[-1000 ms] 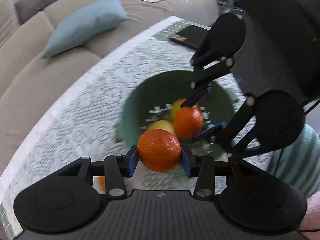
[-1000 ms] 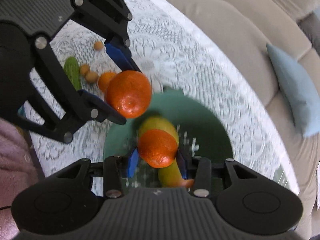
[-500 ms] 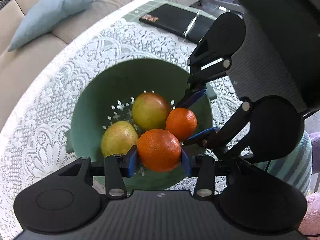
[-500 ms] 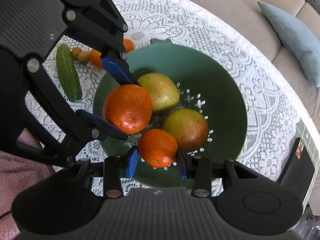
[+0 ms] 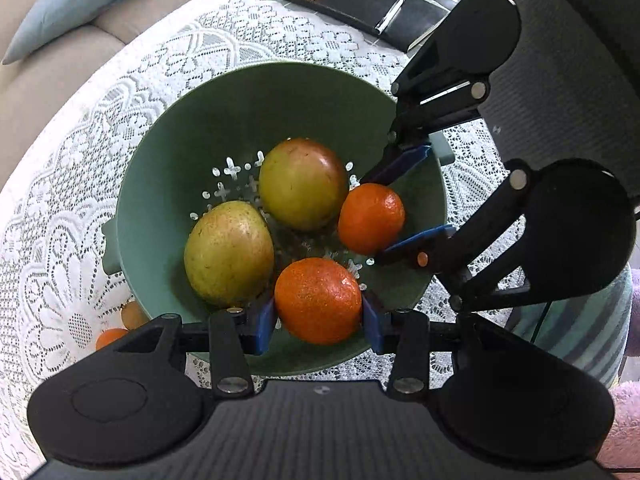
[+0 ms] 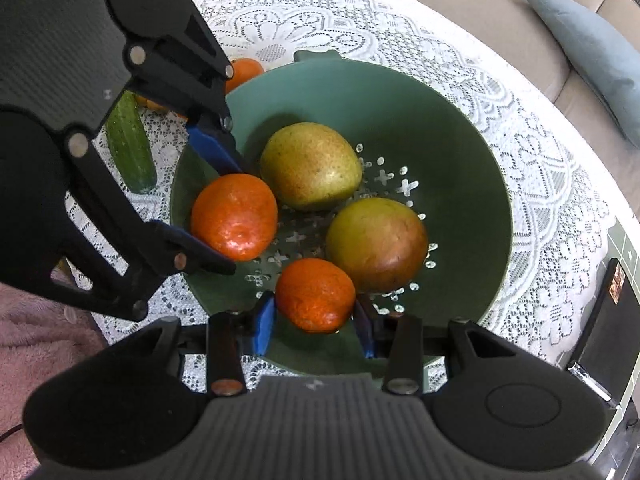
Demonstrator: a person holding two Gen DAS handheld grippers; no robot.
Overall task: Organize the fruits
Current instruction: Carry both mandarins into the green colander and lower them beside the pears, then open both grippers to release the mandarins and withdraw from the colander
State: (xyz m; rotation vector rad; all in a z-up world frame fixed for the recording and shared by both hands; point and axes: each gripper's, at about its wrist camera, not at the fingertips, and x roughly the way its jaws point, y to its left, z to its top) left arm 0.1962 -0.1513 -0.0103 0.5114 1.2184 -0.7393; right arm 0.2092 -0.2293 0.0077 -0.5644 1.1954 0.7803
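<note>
Both grippers are hanging over the green colander (image 5: 168, 152): left gripper (image 5: 319, 320) clamping the larger orange (image 5: 318, 300), right gripper (image 6: 316, 320) clamping the smaller orange (image 6: 315, 294), colander floor directly beneath each.

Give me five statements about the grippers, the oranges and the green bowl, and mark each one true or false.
1. The left gripper has its fingers closed on the larger orange. True.
2. The right gripper is empty. False: it holds the smaller orange between its fingers.
3. Two yellow-green fruits lie in the green bowl. True.
4. The cucumber lies inside the bowl. False: it lies on the lace tablecloth outside the bowl.
5. The bowl's bottom is solid. False: it is pierced with small cross-shaped and round holes.
</note>
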